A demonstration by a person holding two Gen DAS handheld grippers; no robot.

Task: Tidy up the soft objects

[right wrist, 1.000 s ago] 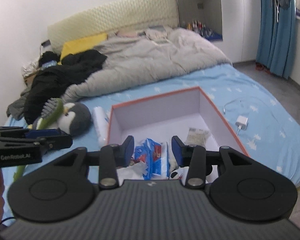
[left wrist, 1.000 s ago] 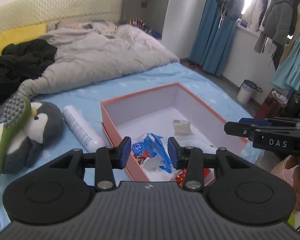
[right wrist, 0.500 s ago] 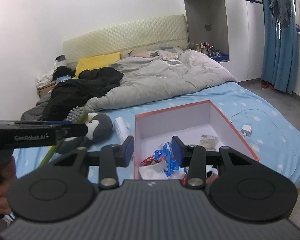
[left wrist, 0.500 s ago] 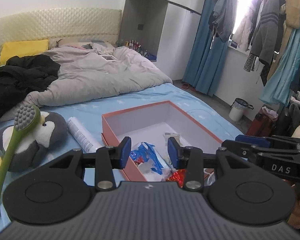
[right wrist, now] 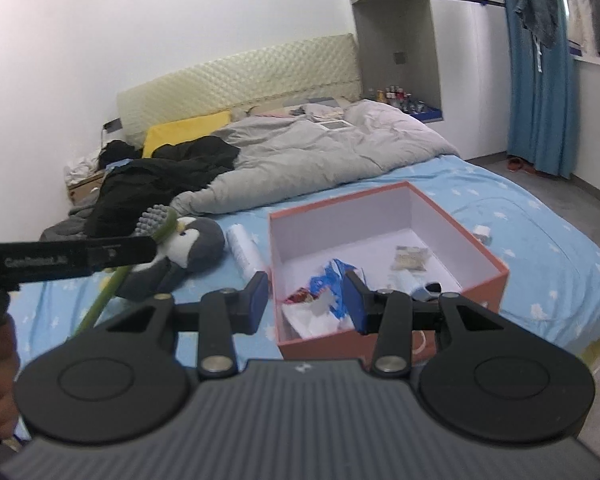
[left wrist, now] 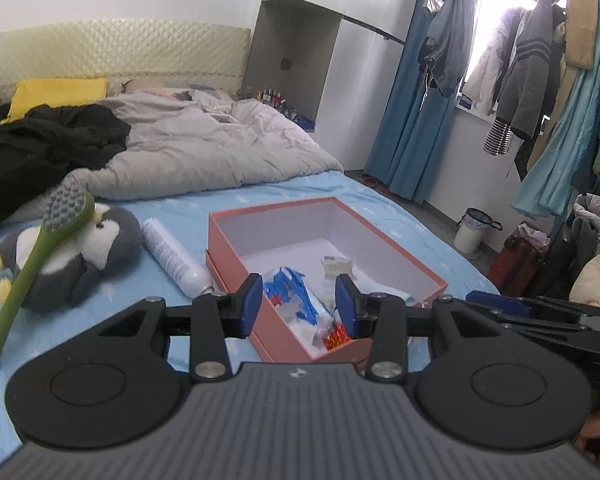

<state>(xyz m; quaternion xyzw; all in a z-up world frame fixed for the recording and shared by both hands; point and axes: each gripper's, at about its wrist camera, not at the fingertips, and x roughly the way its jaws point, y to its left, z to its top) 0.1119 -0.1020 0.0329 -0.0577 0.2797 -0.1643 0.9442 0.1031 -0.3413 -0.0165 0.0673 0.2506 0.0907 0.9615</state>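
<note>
Left wrist view: left gripper, jaws apart and empty, lower centre. Box at centre holds wrappers; penguin, brush and tube lie outside, left, apparently unsorted.
Right wrist view: right gripper likewise apart, empty. Blue bed, grey duvet, curtained room.

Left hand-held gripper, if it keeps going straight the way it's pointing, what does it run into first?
Probably the orange box: the open left hand-held gripper points down over its near corner, toward the blue wrapper inside. Depth is hard to judge.
</note>
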